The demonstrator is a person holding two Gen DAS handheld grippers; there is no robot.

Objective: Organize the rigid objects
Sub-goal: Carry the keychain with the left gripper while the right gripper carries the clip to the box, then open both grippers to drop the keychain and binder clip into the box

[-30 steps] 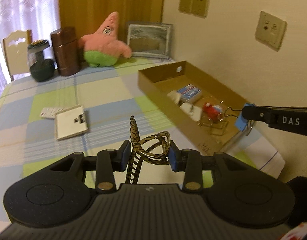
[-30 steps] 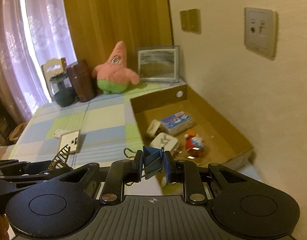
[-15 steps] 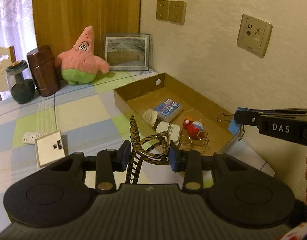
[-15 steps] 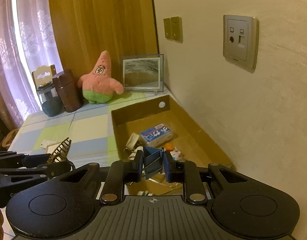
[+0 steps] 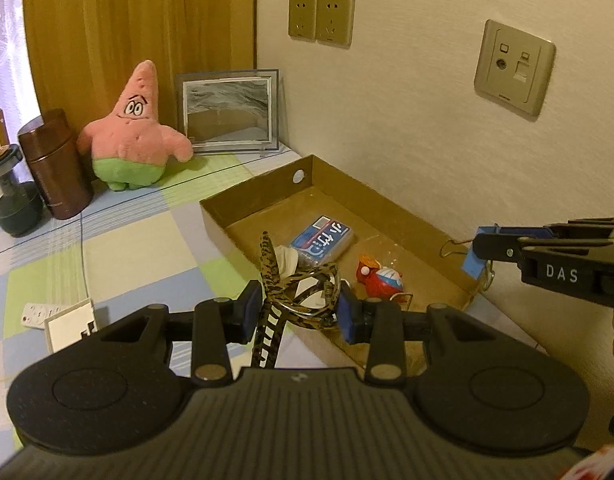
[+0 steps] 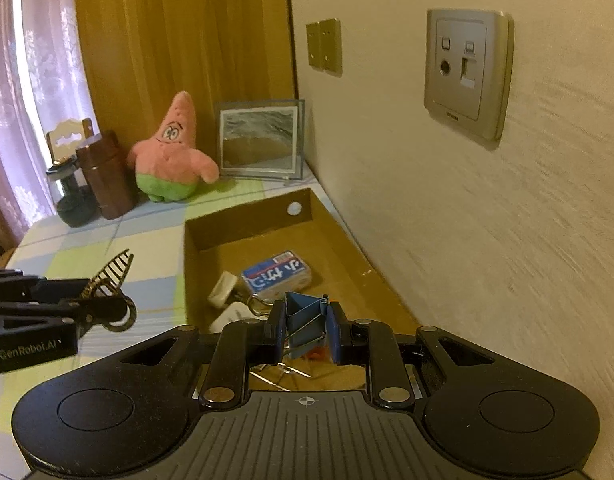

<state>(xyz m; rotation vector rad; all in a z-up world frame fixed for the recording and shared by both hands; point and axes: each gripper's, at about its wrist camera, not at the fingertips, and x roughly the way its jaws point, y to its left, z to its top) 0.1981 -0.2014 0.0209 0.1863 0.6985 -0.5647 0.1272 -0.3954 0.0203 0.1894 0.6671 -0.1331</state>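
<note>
My left gripper (image 5: 299, 304) is shut on a leopard-print hair claw clip (image 5: 303, 284), held above the near end of the brown cardboard tray (image 5: 267, 184). My right gripper (image 6: 305, 328) is shut on a blue binder clip (image 6: 305, 314) and hovers over the tray (image 6: 247, 232); it also shows in the left wrist view (image 5: 483, 252) at the tray's right wall. The left gripper and hair clip (image 6: 107, 280) show at left in the right wrist view. In the tray lie a blue packet (image 5: 321, 238), a red toy figure (image 5: 381, 278) and a white item (image 6: 223, 290).
A pink star plush (image 5: 133, 132), a picture frame (image 5: 229, 112), a brown canister (image 5: 55, 164) and a dark jar (image 5: 11, 200) stand at the table's back. A white plate (image 5: 69, 324) and a small remote (image 5: 37, 312) lie at left. The wall with sockets (image 5: 513, 66) runs along the right.
Both grippers have moved forward and rightward toward the tray and wall, each still holding its clip. The right gripper now hangs over the tray's near part.
</note>
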